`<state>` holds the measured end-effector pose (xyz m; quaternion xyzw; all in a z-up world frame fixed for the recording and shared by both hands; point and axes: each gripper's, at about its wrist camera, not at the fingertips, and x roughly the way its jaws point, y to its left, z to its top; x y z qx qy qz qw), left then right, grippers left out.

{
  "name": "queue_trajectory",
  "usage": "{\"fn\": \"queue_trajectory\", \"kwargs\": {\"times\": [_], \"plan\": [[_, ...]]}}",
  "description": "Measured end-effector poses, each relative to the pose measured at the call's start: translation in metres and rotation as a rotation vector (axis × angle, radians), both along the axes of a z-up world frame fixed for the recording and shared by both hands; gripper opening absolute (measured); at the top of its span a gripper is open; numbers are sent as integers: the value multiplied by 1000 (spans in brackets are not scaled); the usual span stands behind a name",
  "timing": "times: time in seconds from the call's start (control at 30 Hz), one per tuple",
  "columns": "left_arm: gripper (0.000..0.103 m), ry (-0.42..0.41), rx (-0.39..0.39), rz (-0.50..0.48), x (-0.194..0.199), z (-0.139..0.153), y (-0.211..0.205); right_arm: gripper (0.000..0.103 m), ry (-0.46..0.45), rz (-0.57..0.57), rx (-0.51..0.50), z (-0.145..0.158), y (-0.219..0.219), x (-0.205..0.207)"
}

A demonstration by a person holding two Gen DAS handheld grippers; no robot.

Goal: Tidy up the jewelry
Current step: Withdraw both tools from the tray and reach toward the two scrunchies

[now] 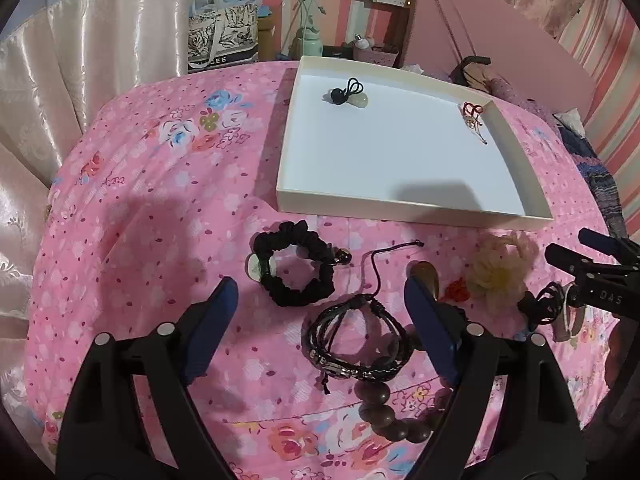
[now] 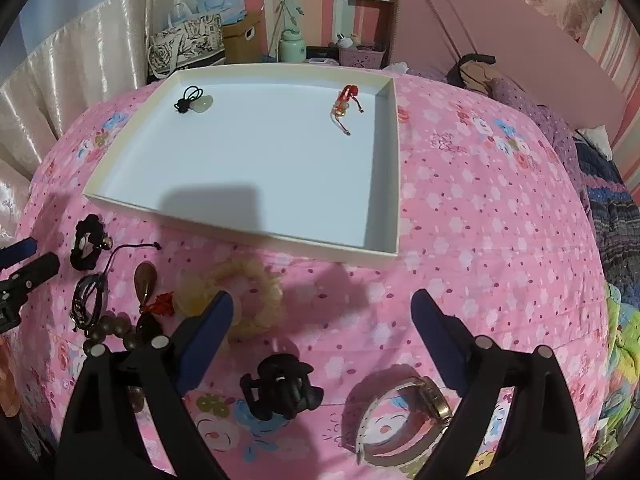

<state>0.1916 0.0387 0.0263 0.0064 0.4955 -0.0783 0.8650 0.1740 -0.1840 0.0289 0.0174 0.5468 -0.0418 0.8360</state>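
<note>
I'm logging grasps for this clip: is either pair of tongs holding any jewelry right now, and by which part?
Nothing is held. The left tongs stand open above the black leather bracelet, and the right tongs stand open above the black hair claw.

Floral cotton-like bedsheet (image 2: 460, 208) looks matt; the tray (image 2: 240, 236) is smooth matt card; wooden beads (image 1: 380, 412) look dull; the watch (image 2: 434, 398) is glossy metal.

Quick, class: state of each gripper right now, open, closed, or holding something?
Left gripper: open, holding nothing, above the braided bracelet.
Right gripper: open, holding nothing.
</note>
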Motion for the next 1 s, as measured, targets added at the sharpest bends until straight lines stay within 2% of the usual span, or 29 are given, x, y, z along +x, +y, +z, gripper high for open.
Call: {"fn": "queue_trajectory", "kwargs": {"times": [0.03, 0.17, 0.23, 0.4, 0.53, 0.67, 0.77, 1.0], "plan": [[82, 2, 1, -2, 0, 0, -1, 84, 0, 2, 4, 0, 1, 0], [82, -7, 6, -5, -1, 0, -2, 83, 2, 10, 42, 0, 7, 1], [82, -11, 2, -8, -1, 1, -1, 77, 2, 19, 42, -1, 12, 0], [80, -2, -13, 1, 0, 1, 2, 75, 12, 32, 42, -3, 23, 3], [75, 9, -18, 5, 2, -3, 4, 66, 26, 34, 60, -6, 24, 4], [72, 17, -16, 6, 5, -6, 3, 65, 35, 21, 66, -9, 23, 6], [62, 28, -16, 9, 9, -10, 5, 61, 47, 3, 65, -15, 19, 10], [62, 55, -21, 35, 18, -22, 15, 59, 77, -10, 63, -28, 17, 16]]}}
